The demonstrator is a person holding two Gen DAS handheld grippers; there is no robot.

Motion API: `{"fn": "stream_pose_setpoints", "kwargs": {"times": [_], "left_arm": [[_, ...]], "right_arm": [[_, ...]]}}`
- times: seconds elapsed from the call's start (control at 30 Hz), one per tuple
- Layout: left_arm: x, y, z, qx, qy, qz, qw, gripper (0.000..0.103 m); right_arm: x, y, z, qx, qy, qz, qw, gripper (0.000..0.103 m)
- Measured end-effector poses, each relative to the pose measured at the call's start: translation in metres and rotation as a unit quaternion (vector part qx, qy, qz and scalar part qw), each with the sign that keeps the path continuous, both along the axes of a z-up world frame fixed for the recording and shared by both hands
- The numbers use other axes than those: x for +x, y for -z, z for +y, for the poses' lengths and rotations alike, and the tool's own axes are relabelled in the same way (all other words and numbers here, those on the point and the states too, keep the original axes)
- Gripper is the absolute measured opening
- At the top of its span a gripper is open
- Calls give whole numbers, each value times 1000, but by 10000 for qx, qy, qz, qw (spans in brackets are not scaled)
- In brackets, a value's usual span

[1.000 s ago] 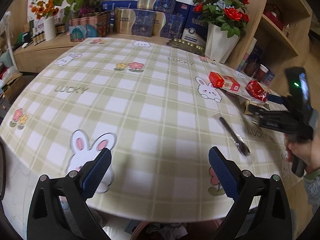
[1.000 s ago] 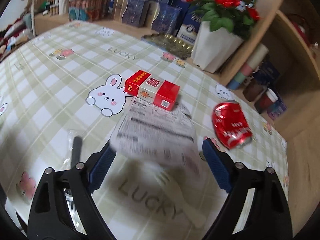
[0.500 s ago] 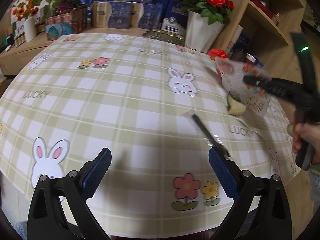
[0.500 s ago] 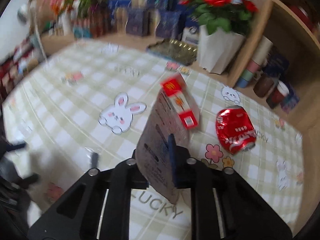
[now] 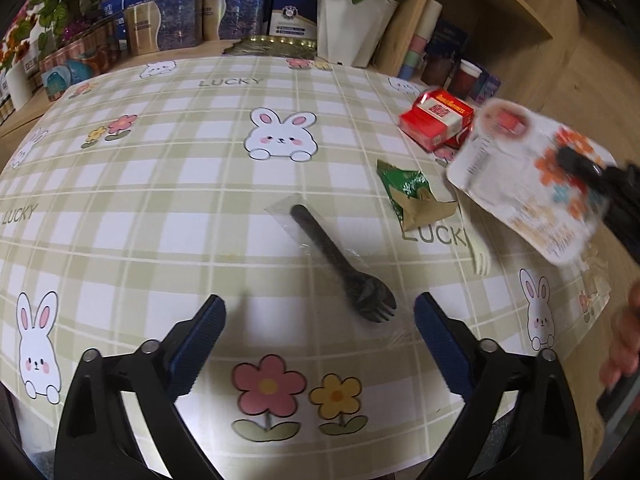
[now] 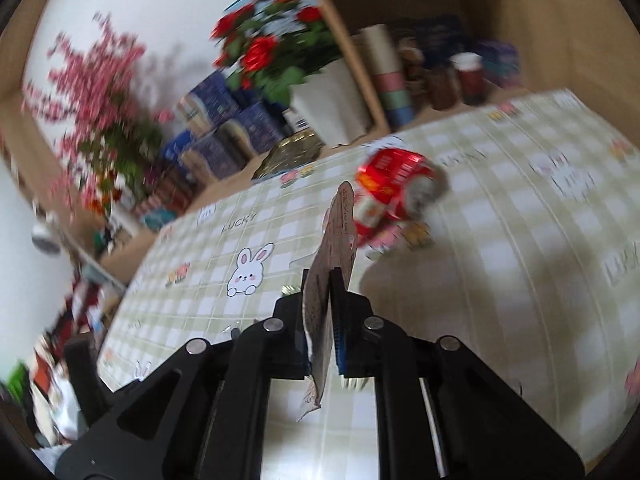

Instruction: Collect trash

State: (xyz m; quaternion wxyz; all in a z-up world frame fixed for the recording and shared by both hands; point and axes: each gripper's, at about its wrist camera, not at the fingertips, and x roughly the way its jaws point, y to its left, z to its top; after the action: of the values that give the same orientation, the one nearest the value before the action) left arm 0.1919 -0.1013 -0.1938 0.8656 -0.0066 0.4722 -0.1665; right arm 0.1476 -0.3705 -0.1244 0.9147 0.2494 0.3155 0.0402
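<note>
My right gripper [image 6: 326,300] is shut on a flat printed snack wrapper [image 6: 334,240] and holds it edge-on above the table; in the left wrist view the wrapper [image 5: 524,184] hangs at the right. My left gripper [image 5: 316,328] is open and empty, low over the table edge, with a black plastic fork in a clear sleeve [image 5: 340,256] lying just ahead between its fingers. On the checked tablecloth [image 5: 160,184] also lie a green and brown wrapper [image 5: 412,196], a white fork [image 5: 478,252], a red box [image 5: 436,120] and a crushed red can [image 6: 394,196].
A white vase of red roses [image 5: 352,24], blue and gold boxes [image 5: 192,16] and a gold tray [image 5: 276,46] line the far edge. A wooden shelf with cups [image 5: 460,68] stands at the right. The person's hand [image 5: 624,340] is at the right edge.
My right gripper has closed on the snack wrapper, lifted it off the table and swung; the green wrapper and white fork beneath now show. My left gripper has moved right, toward the black fork.
</note>
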Motion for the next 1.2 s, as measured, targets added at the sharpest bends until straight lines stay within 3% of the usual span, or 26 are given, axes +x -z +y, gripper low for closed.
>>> {"fn": "stream_pose_setpoints", "kwargs": {"times": [0.07, 0.13, 0.43, 0.5, 0.57, 0.7, 1.0, 1.2], "left_arm": [[2, 4, -7, 78, 52, 68, 9999, 77], [5, 9, -15, 177, 57, 104, 9998, 75], [33, 20, -48, 918, -159, 18, 9956, 74], [34, 20, -48, 910, -165, -82, 9957, 62], [32, 16, -48, 837, -49, -133, 9964, 13], [29, 11, -36, 399, 123, 94, 9991, 10], [2, -34, 14, -355, 144, -5, 9993, 10], [-29, -57, 44, -478, 105, -147, 9987, 10]], "right_arm": [[-13, 7, -6, 125, 155, -16, 9998, 12], [-23, 12, -10, 226, 238, -33, 9995, 12], [-49, 17, -12, 211, 305, -141, 9992, 12], [-52, 17, -12, 223, 309, -167, 9991, 12], [-57, 15, -13, 238, 321, -233, 9989, 12], [-61, 9, -11, 245, 288, -319, 9988, 12], [-73, -3, 9, 389, 74, -430, 9983, 12], [-82, -9, 34, 327, -191, -295, 9988, 12]]}}
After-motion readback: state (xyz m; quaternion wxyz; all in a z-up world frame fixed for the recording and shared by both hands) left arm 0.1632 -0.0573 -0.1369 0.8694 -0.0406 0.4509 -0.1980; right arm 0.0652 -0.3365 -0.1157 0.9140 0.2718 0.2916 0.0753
